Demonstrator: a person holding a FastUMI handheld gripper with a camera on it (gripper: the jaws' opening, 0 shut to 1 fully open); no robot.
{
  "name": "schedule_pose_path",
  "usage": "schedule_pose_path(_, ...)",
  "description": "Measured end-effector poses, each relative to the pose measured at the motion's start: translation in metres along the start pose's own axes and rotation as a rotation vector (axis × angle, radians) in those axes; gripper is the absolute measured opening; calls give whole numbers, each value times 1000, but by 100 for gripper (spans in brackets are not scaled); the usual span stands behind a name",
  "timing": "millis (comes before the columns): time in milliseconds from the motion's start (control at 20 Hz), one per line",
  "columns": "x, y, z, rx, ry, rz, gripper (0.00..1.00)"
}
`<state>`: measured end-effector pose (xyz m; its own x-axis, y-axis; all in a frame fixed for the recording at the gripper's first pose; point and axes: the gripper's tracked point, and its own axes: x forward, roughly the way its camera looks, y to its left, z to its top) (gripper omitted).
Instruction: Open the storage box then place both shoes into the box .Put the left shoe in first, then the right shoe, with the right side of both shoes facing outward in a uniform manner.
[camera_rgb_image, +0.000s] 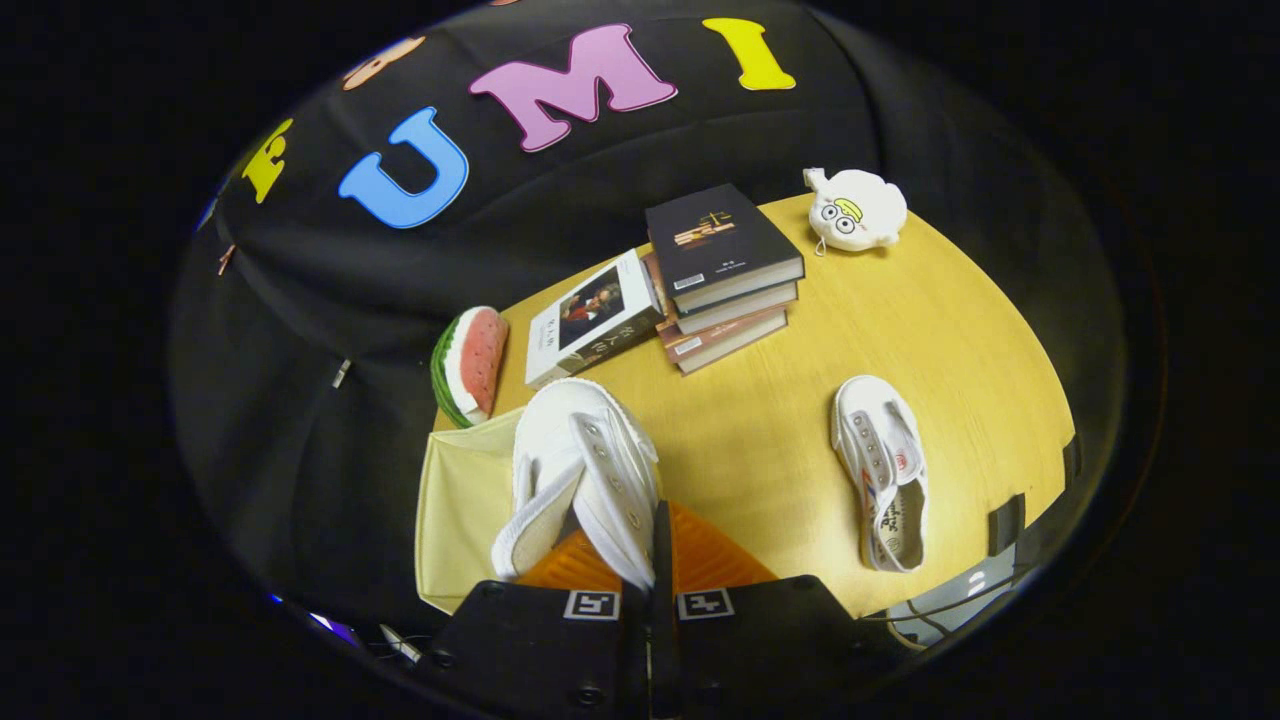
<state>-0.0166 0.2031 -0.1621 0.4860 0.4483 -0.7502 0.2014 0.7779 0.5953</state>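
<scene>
My gripper (650, 560) is shut on a white canvas shoe (585, 470), pinching its side wall between both fingers so the shoe hangs toe-forward just ahead of them. Below and beside the held shoe lies the pale yellow storage box (460, 510) at the table's near corner; its opening is hidden by the shoe and fingers. A second white shoe (882, 470) lies flat on the wooden table (960, 340) off to the other side of the fingers, opening up, apart from the gripper.
Beyond the held shoe stand a stack of books (725, 275) and a single book (592, 318). A watermelon-slice toy (470, 365) sits by the box's far end. A white plush toy (855, 210) rests at the table's far edge.
</scene>
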Motion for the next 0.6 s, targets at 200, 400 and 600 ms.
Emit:
schedule_pose_path(200,0,67,-20,64,62,46,6)
schedule_pose_path(400,25,103,-57,97,136,-11,6)
schedule_pose_path(600,63,119,-89,185,203,-83,6)
